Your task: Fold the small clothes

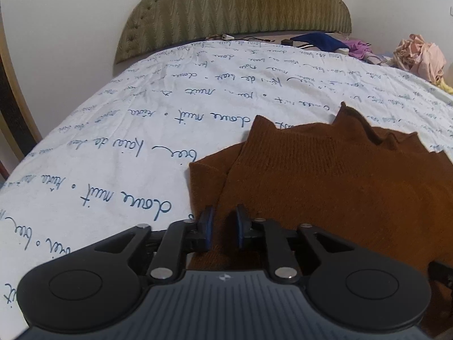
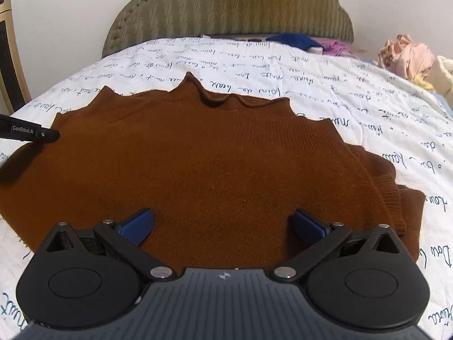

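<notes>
1. Clearly, the brown sweater (image 2: 198, 164) lies spread across the lower centre of the right wrist view, on the white script-printed bedspread (image 2: 354, 90).
2. Right gripper (image 2: 220, 223): jaws wide apart, released, nothing between them; a careless close could pinch both knit layers or bunch the folded side at the right of the frame.
3. Left gripper (image 1: 223, 223): jaws narrowly parted over the sweater's left edge; I judge it released, not grasping, and it may snag the bedspread underneath.
4. Loose clothes (image 2: 405, 56) sit upper right, near the green headboard (image 2: 226, 8), well apart; nothing blocks the work.
</notes>
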{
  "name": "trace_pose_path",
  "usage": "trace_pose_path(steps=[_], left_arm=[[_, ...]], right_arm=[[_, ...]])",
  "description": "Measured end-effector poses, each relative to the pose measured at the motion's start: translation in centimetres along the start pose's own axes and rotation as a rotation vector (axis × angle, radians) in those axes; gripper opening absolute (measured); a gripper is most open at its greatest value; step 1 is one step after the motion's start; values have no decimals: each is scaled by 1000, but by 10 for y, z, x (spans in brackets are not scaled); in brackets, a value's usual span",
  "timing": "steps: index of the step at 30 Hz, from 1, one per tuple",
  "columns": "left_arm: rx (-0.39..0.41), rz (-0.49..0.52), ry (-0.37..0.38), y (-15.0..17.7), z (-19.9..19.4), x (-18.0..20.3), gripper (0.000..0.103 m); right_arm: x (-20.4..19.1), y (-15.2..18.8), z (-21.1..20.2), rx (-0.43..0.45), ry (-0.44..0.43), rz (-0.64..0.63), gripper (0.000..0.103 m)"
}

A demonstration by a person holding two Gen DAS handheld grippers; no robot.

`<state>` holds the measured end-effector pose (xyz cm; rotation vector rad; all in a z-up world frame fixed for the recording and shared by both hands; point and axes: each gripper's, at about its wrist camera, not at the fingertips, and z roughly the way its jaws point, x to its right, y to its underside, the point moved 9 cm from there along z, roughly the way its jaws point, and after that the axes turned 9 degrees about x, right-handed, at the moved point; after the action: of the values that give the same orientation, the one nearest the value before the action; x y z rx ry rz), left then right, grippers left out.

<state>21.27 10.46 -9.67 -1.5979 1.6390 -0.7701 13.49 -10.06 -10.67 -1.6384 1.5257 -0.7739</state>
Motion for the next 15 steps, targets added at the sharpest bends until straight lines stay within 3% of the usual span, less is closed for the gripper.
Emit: trace_pose_path(steps=[1,2,3,5,10,15], left_arm=[[5,6,-16,1,0,-1,27],[10,12,-39,2,0,-2,40],[17,16,-70,2,0,-6,60],[34,13,-124,3,0,-14,78],[24,-92,-77,9,1,-28,79],[74,-93,-99,15,-1,-30,88]], right_arm=[[1,0,0,13,-2,4,103],[1,1,-1,27,-5,3,103],[1,2,-1,43,-6,0,103],[2,4,-3,65,-7,-4,103],[0,4,-4,84,-1,-12,103],[0,4,-5,98,-1,-10,103]])
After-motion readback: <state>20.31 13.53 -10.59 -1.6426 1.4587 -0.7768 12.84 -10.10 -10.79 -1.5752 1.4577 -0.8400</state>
